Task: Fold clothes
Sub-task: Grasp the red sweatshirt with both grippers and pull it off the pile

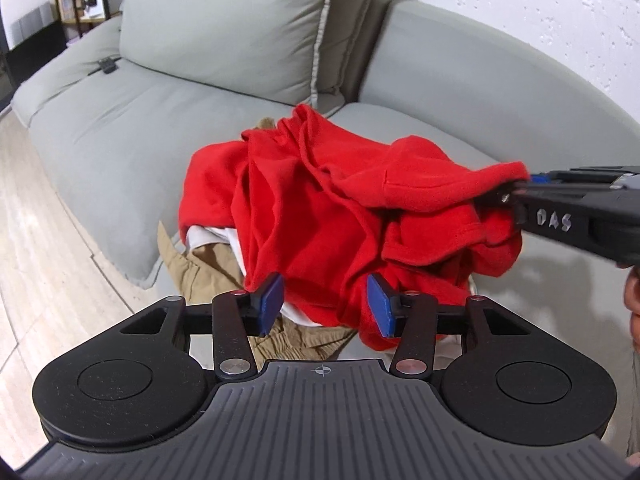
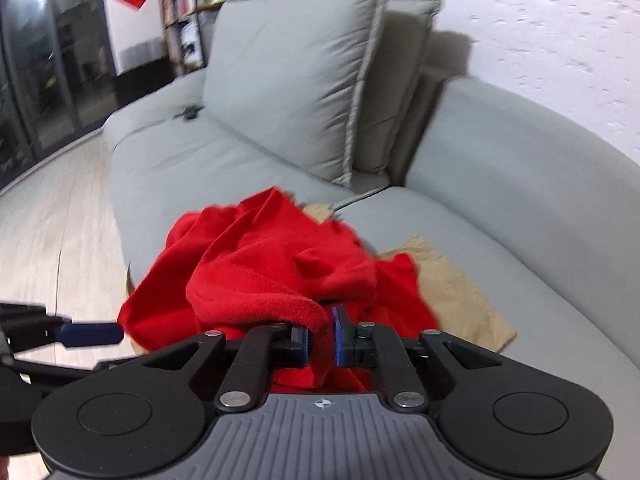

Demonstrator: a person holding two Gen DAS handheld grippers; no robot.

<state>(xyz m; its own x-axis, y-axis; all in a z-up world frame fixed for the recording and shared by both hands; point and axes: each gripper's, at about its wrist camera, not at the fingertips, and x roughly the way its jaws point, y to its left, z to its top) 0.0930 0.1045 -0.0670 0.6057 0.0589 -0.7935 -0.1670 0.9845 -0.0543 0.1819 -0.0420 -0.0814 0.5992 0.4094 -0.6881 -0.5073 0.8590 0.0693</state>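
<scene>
The left hand-held gripper (image 1: 325, 305) stands half open, pads either side of the crumpled red fleece garment (image 1: 320, 216) at lower centre, not pinching yet; it should bite an edge before lifting. Right of it, the right hand-held gripper (image 2: 320, 340) pinches a soft, napped fold. Stiffer khaki trousers (image 2: 452, 292) lie beneath on the grey sofa (image 2: 520, 220).

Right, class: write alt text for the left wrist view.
A crumpled red garment lies on a grey sofa, over tan and white clothes. The left hand-held gripper has it between open blue pads; the right hand-held gripper pinches its far edge.
</scene>
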